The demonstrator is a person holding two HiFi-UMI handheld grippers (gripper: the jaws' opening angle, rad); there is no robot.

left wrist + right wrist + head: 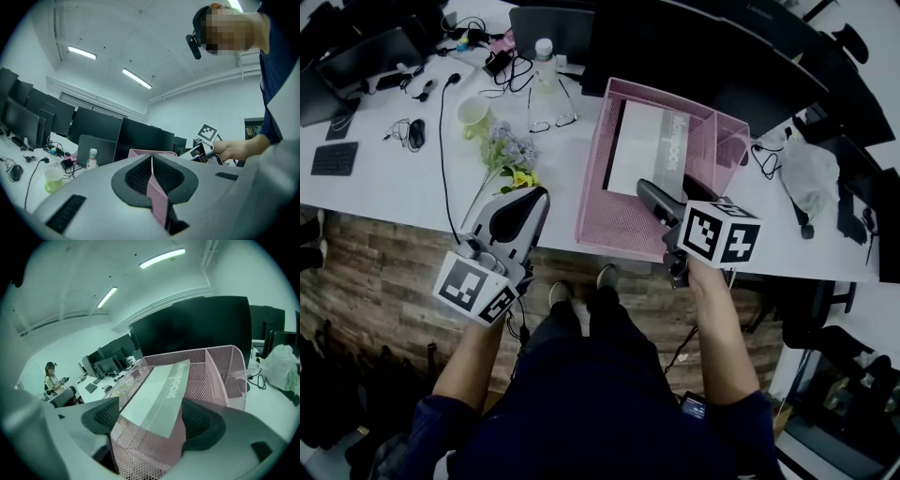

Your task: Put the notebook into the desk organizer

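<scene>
The pink mesh desk organizer (609, 234) stands on the white desk, and the grey-and-white notebook (647, 150) lies tilted in its large left compartment. My right gripper (649, 192) is at the organizer's near right corner. In the right gripper view the jaws (152, 420) stand wide open. The notebook (157, 397) and the organizer's mesh wall (220, 366) show between them, and the left pad is clear of the notebook. My left gripper (534, 199) hovers left of the organizer over the desk's front edge. Its pads (151, 176) are shut together on nothing.
Left of the organizer are artificial flowers (511, 155), a green cup (473, 111), glasses (551, 122), a water bottle (545, 56) and cables. Dark monitors line the back of the desk. A white plastic bag (811, 173) lies to the right and a keyboard (335, 157) at far left.
</scene>
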